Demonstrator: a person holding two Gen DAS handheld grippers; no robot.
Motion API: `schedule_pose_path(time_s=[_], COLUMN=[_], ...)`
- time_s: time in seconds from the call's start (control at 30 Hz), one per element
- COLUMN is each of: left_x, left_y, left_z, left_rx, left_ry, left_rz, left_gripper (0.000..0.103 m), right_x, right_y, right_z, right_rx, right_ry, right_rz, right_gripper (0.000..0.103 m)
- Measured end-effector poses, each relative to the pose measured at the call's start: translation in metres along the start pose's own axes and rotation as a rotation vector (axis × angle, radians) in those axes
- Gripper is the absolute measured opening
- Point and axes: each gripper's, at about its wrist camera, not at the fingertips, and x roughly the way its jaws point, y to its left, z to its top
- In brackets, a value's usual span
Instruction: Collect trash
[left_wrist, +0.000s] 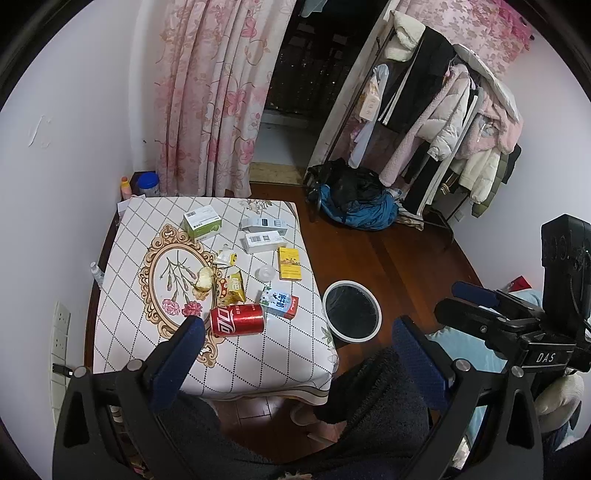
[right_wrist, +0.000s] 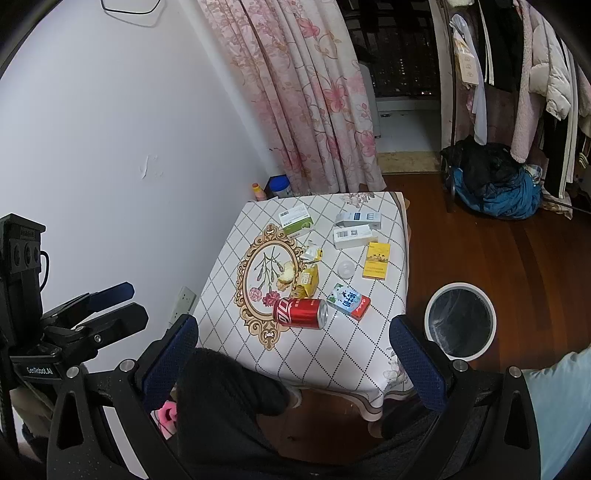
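A small table (left_wrist: 155, 354) (right_wrist: 343, 354) with a diamond-pattern cloth holds trash. A red cola can (left_wrist: 238, 319) (right_wrist: 300, 313) lies on its side near the front. Beside it are a blue-and-white carton (left_wrist: 279, 302) (right_wrist: 348, 301), yellow snack wrappers (left_wrist: 233, 288) (right_wrist: 307, 282) and a crumpled tissue (left_wrist: 204, 282) (right_wrist: 286, 275). A white-rimmed bin (left_wrist: 351, 312) (right_wrist: 460, 321) with a dark liner stands on the floor right of the table. My left gripper (left_wrist: 299, 354) is open and empty, above the table's front edge. My right gripper (right_wrist: 291, 354) is open and empty, held back from the table.
Further back on the table lie a yellow box (left_wrist: 290, 263) (right_wrist: 376, 261), a green-and-white box (left_wrist: 202, 222) (right_wrist: 295, 220), two white boxes (left_wrist: 264, 242) (right_wrist: 352, 236) and a clear lid (left_wrist: 266, 274). A clothes rack (left_wrist: 436, 122) and a blue bundle (left_wrist: 362, 210) stand at the right on the wood floor.
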Motion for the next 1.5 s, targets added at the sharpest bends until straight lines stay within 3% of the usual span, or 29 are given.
schedule_pose_path(time_s=[1.5], left_x=[-0.0053], left_y=[-0.0007], left_z=[0.0085], left_rx=[0.005], left_ry=[-0.008], left_rz=[-0.001], left_gripper=[0.103], right_x=[-0.0019], right_y=[0.0052], right_z=[-0.001], right_rx=[-0.026], right_ry=[-0.008], right_rz=[0.011], right_gripper=[0.103])
